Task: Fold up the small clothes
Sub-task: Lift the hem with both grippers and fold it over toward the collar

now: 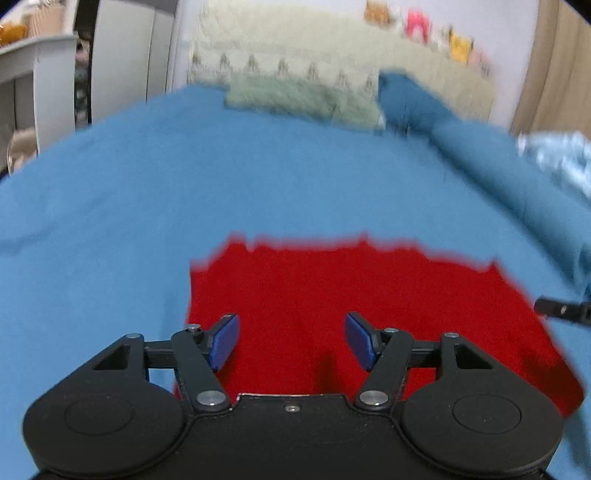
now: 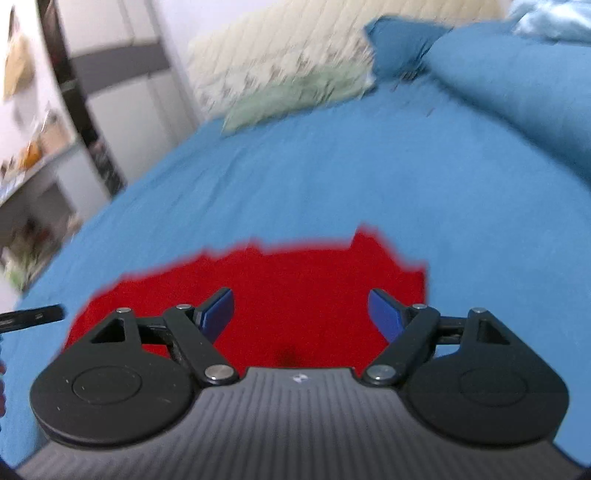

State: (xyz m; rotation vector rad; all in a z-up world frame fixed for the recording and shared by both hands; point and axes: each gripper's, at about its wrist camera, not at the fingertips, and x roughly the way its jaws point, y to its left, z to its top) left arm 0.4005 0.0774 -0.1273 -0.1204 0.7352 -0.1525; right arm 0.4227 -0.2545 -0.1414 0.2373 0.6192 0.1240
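Blue bedspread [image 1: 147, 192] fills both views, smooth, running back to a pale quilted headboard [image 1: 295, 40]. Red garment [image 1: 332, 295] lies flat on the bedspread, near edge of the bed, directly under both grippers; its far edge is uneven and blurred. In the right wrist view the same garment [image 2: 295, 288] spreads left and right of the fingers, with a peak at its far right corner. Blue pillow [image 1: 410, 99] sits at the head of the bed, right side, with a long blue roll of bedding [image 1: 517, 184] running down from it. Green fuzzy cushion [image 1: 295, 98] lies against the headboard, just left of the pillow. Light blue shiny fabric [image 1: 557, 155] bunches at the far right edge. Grey cabinet [image 1: 122, 55] stands left of the bed. Small plush toys [image 1: 417, 22] line the headboard top, too blurred to tell apart.

Left gripper [image 1: 291, 341]: jaws apart, nothing between the blue pads [image 1: 223, 343], hanging over the left half of the garment. Right gripper [image 2: 301, 314]: jaws spread wide, empty, over the garment's right half; whether fingertips touch cloth, cannot tell. Tip of the right gripper [image 1: 561, 310] pokes in at the right edge of the left wrist view. Both frames motion-blurred.
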